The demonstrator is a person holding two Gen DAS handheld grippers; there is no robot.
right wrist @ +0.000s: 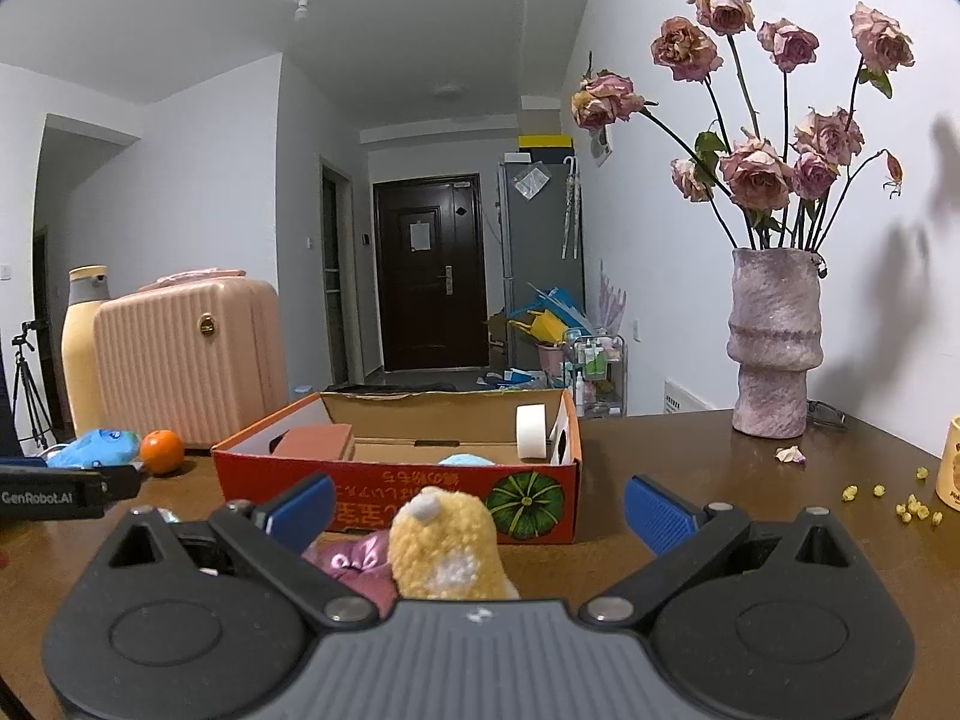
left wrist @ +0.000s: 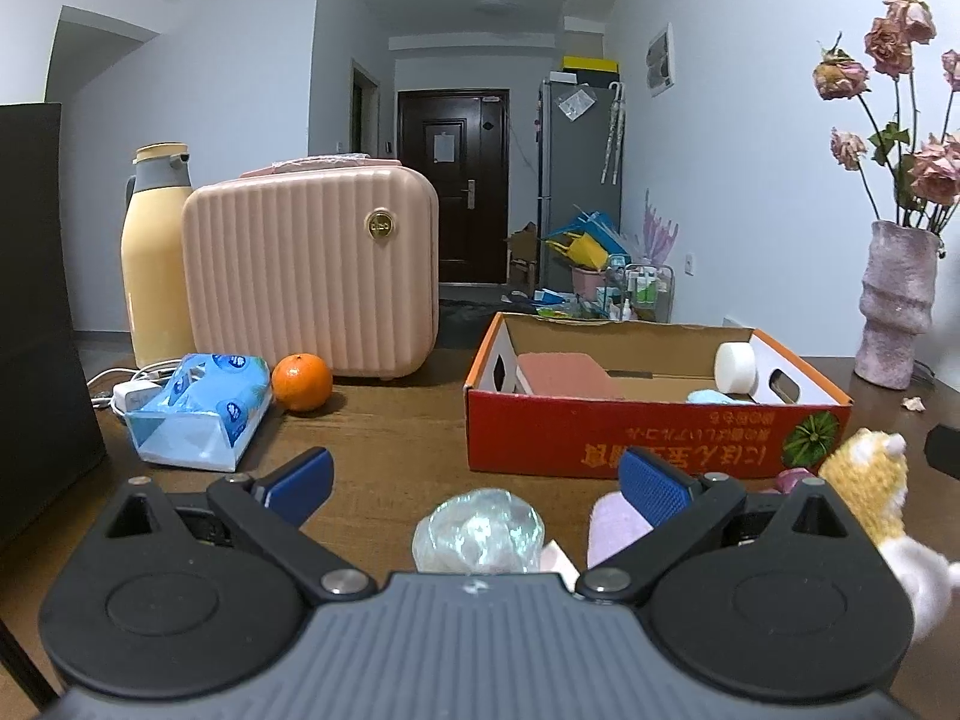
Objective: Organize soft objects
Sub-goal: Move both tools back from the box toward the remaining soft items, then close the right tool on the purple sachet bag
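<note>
A red cardboard box [left wrist: 600,438] stands open on the brown table and also shows in the right wrist view [right wrist: 384,492]. It holds a brick-red sponge [left wrist: 567,375], a white roll [left wrist: 737,367] and a light blue soft thing [left wrist: 711,397]. My left gripper [left wrist: 474,480] is open, with a crumpled clear plastic ball [left wrist: 477,531] and a lilac cloth [left wrist: 615,525] lying between its fingers. A yellow and white plush toy [left wrist: 870,480] sits to the right. My right gripper [right wrist: 480,507] is open just over that plush toy [right wrist: 444,546], beside a pink satin cloth [right wrist: 354,561].
A pink case [left wrist: 312,267], a yellow thermos [left wrist: 153,258], an orange [left wrist: 302,382] and a blue tissue pack [left wrist: 198,414] stand at the left. A vase of dried roses [right wrist: 774,342] stands at the right, with yellow crumbs [right wrist: 900,501] and a cup [right wrist: 948,462] beyond.
</note>
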